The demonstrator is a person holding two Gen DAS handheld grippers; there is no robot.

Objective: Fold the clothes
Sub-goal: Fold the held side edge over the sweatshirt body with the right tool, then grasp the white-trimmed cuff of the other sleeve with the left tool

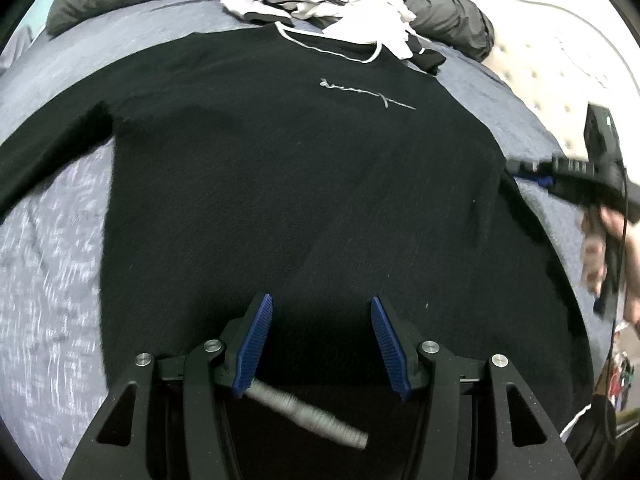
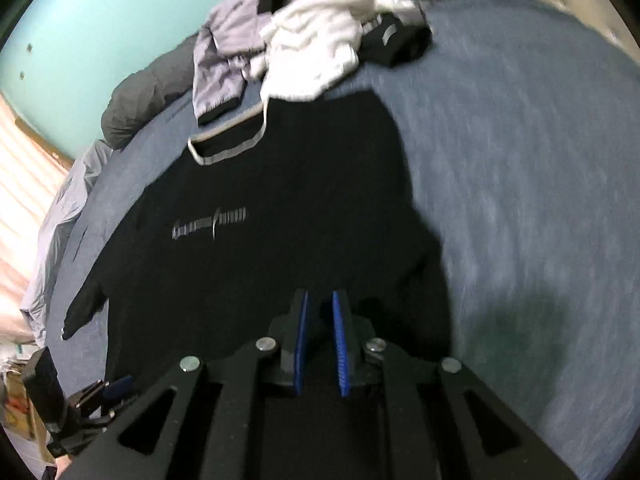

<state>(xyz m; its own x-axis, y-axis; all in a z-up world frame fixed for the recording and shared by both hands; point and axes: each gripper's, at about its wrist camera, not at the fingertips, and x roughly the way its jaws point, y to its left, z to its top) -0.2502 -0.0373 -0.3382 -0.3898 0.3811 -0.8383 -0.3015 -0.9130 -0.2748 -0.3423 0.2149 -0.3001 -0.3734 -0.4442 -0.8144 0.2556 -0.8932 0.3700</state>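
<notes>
Only left view shows hand (image 1: 608,248), right view teal wall (image 2: 120,20), black shirt (image 2: 260,240)

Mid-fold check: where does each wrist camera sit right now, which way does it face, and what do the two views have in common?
Left wrist: on the left gripper, above the black shirt's hem, facing its collar; jaws apart; right gripper and a hand at the right edge.
Right wrist: on the right gripper, over the shirt's right side, facing the clothes pile; jaws nearly closed.
Shared: shirt, pile, blue bedcover.
</notes>
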